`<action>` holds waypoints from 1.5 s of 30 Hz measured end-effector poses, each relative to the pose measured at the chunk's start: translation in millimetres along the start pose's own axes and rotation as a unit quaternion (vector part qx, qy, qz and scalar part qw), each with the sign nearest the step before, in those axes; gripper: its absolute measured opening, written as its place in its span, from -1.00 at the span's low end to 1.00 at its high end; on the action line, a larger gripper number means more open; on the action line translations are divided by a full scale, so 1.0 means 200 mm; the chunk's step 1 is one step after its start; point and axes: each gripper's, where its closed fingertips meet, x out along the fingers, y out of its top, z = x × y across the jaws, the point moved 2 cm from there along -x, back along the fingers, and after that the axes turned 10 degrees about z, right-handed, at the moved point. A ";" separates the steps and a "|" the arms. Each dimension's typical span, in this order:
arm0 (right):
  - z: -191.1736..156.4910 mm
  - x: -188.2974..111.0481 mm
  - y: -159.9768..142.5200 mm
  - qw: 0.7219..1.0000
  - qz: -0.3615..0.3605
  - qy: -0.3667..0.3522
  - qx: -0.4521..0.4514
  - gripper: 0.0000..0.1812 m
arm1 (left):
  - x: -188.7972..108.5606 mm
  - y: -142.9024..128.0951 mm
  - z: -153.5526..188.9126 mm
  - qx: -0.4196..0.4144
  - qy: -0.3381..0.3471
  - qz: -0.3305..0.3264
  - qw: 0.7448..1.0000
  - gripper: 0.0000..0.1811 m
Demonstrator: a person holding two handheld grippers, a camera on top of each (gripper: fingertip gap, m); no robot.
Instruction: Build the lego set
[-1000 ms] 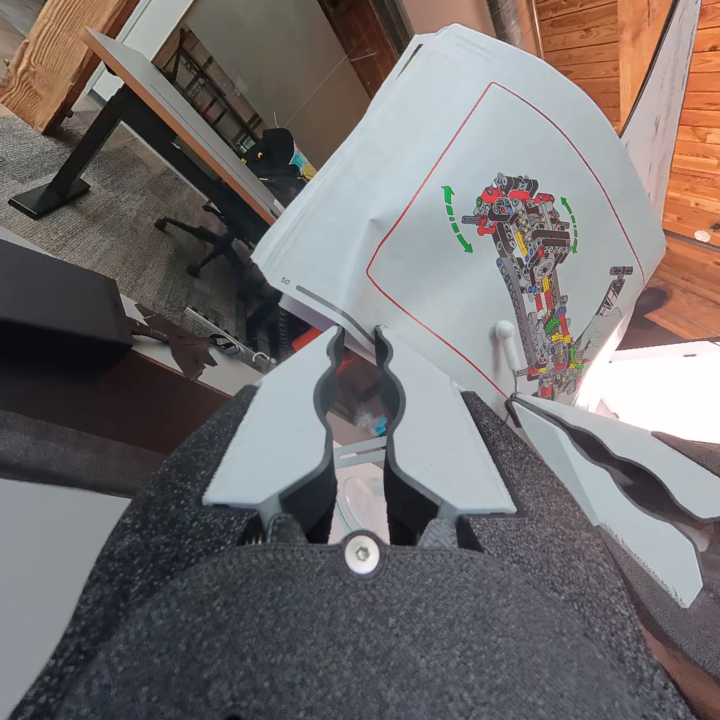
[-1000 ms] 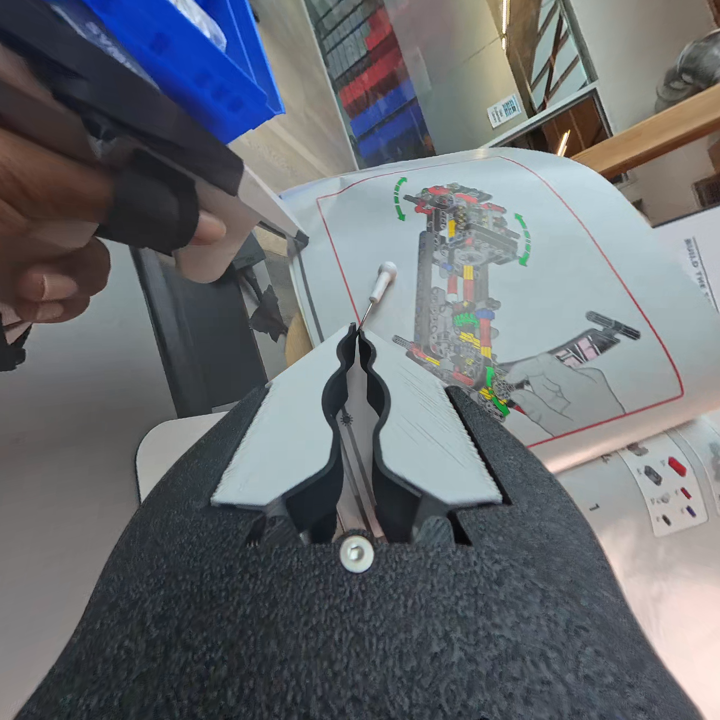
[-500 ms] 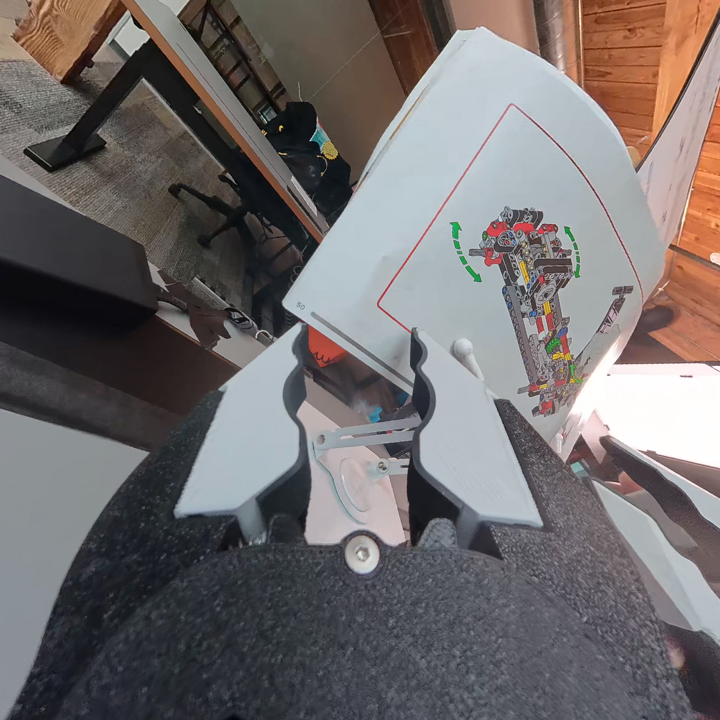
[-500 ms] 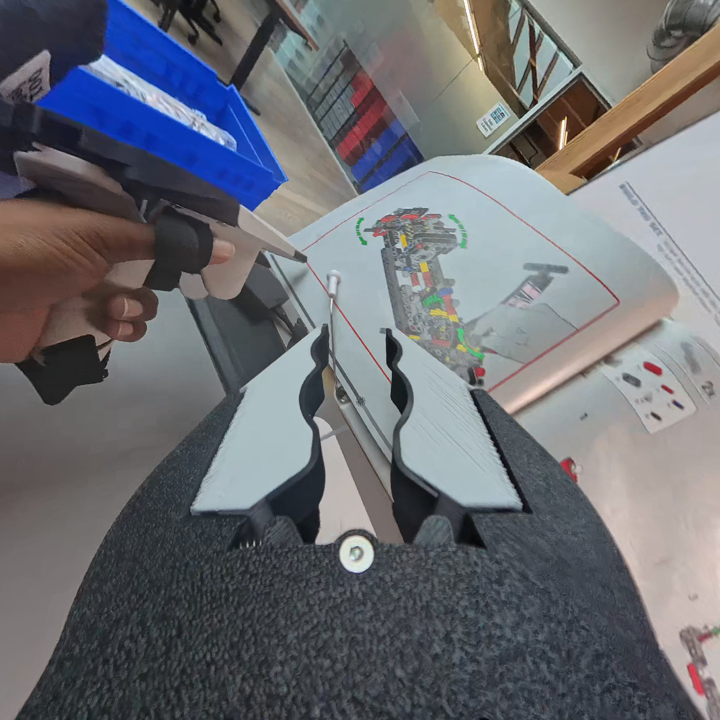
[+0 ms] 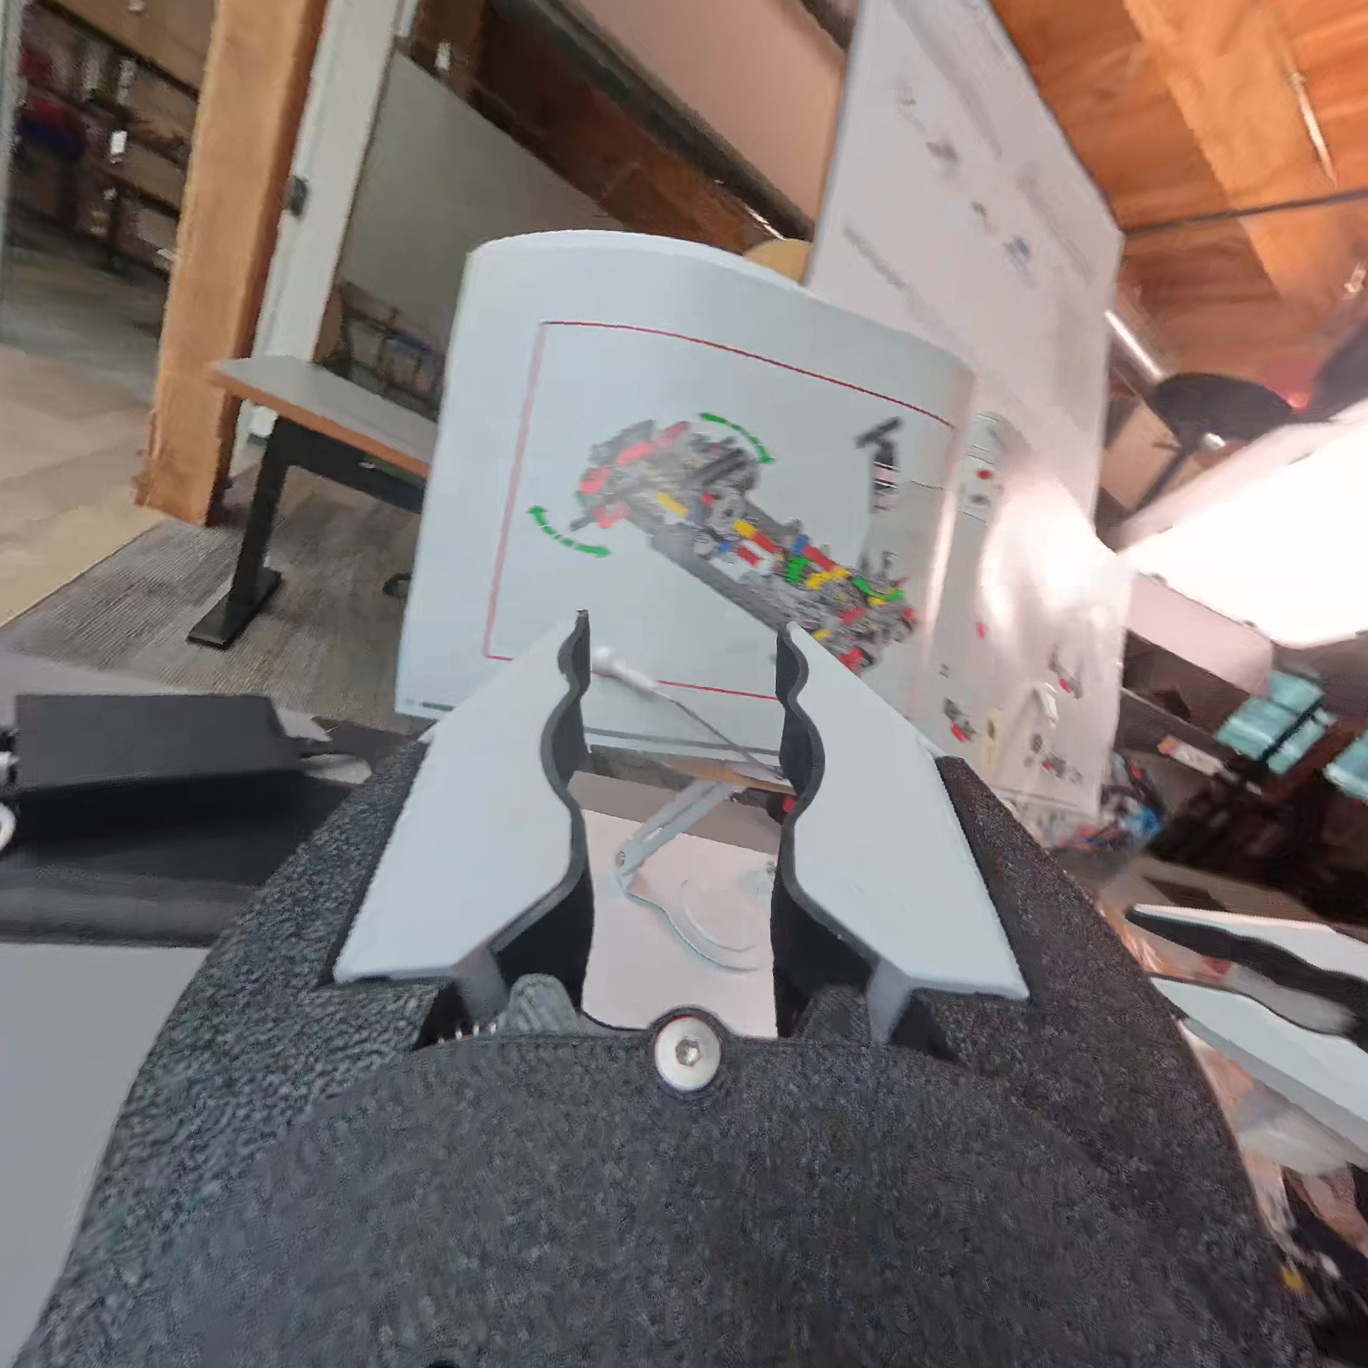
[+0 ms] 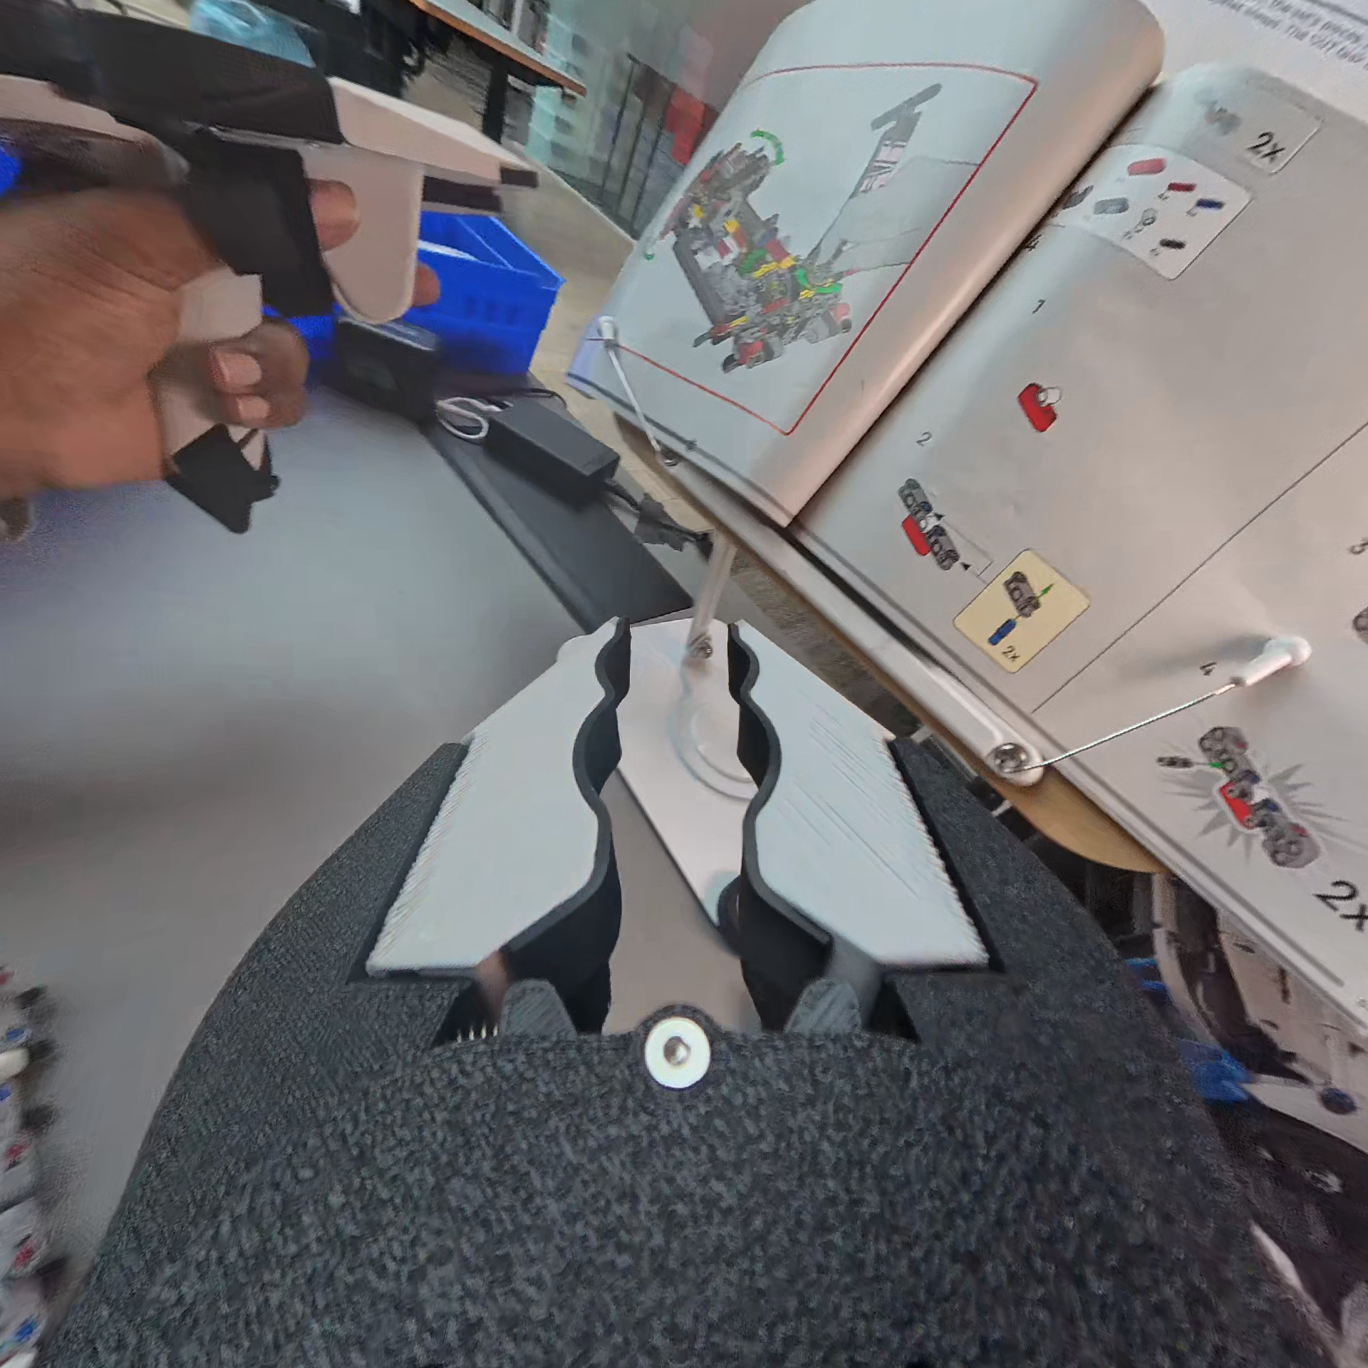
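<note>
The open instruction booklet (image 6: 1110, 444) stands on a book stand, and its left page (image 5: 703, 444) curls upward. A wire page holder with a white tip (image 5: 614, 659) lies across that page's lower corner. My left gripper (image 5: 685, 629) is open and empty, just in front of the page. My right gripper (image 6: 675, 633) is open and empty over the stand's metal base plate (image 6: 703, 740). A hand (image 6: 111, 333) holds the left gripper (image 6: 414, 148) at the upper left of the right wrist view. The right gripper (image 5: 1258, 984) shows at the right edge of the left wrist view.
A black power adapter (image 6: 551, 444) and a blue bin (image 6: 488, 296) sit on the grey table behind the left gripper. A black box (image 5: 141, 740) lies to the left. Blurred lego pieces (image 6: 15, 1110) lie at the table's left edge. A second wire holder (image 6: 1273, 659) pins the right page.
Both grippers have opened, let go of the page's lower edge and drawn back from the booklet. The page now stands curled on the stand behind the wire holder.
</note>
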 end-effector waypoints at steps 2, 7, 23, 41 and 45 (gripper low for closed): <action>-0.12 -0.13 -0.02 0.999 -0.005 0.049 0.021 -0.75 | -0.10 0.00 0.20 0.050 -0.085 -0.028 0.995 -0.53; -0.47 -0.56 -0.27 0.971 -0.110 0.207 0.039 -0.76 | -0.53 -0.25 0.53 0.131 -0.251 -0.202 0.937 -0.60; -0.80 -0.75 -0.60 0.947 -0.182 0.266 -0.017 -0.84 | -1.23 -1.01 0.56 0.307 -0.398 -0.485 0.715 -0.81; 0.08 -0.11 0.02 0.998 -0.009 0.019 -0.055 -0.95 | -0.45 -0.58 0.42 -0.110 -0.215 -0.314 0.918 -0.50; 0.27 0.38 0.13 0.992 -0.047 0.008 -0.115 -0.88 | -0.19 -0.54 0.39 -0.295 -0.168 -0.250 0.907 -0.38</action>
